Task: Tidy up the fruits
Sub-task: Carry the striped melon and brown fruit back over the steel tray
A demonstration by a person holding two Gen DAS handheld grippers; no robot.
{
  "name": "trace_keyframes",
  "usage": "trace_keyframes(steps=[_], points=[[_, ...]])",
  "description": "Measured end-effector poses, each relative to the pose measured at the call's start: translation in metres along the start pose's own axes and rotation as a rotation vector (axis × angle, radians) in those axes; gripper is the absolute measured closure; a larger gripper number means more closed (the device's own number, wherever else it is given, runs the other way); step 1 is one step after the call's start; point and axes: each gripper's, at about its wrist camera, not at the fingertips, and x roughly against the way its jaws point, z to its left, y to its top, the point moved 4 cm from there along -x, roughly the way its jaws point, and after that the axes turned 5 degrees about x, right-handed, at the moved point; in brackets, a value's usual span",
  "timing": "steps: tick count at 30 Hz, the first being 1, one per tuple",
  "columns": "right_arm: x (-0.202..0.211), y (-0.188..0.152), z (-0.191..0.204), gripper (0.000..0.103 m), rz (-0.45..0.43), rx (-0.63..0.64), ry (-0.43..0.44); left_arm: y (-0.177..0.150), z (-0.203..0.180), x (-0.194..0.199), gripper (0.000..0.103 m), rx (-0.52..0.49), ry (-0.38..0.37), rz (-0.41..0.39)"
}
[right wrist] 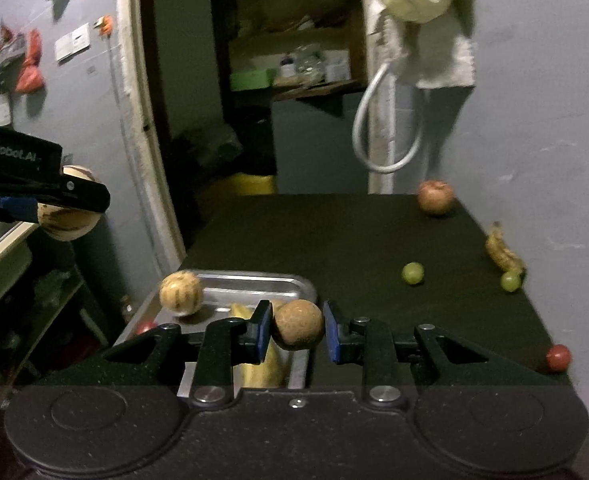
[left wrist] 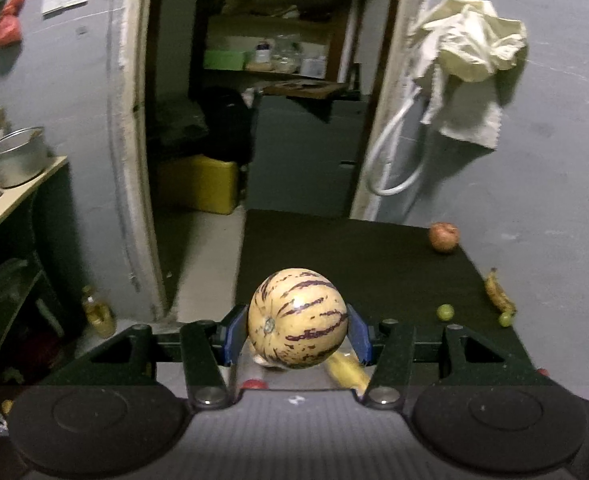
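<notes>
My left gripper [left wrist: 297,332] is shut on a cream melon with purple stripes [left wrist: 297,312], held in the air above the metal tray. From the right wrist view the left gripper [right wrist: 66,208] and its melon [right wrist: 70,228] hang at the far left. My right gripper [right wrist: 298,330] is shut on a brown round fruit [right wrist: 298,324] over the tray's right edge. The tray [right wrist: 254,282] holds a second striped melon [right wrist: 181,293], a banana [right wrist: 262,364] and a small red fruit [right wrist: 146,326].
On the black table [right wrist: 334,240] lie an apple [right wrist: 435,197], a spotted banana [right wrist: 504,254], two green grapes [right wrist: 412,273] [right wrist: 510,281] and a red fruit [right wrist: 559,357]. A counter with a metal pot [left wrist: 18,156] stands left. A doorway lies ahead.
</notes>
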Motion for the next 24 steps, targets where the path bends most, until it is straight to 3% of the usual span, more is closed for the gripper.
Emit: trace_keyframes(steps=[9,24], points=[[-0.015,-0.011,0.032,0.074,0.078,0.063,0.118,-0.024,0.035,0.001,0.046,0.037,0.056,0.055],[-0.034,-0.038,0.068,0.074,0.209,0.238,0.183,-0.077,0.052,-0.029,0.046,0.028,0.007,0.253]])
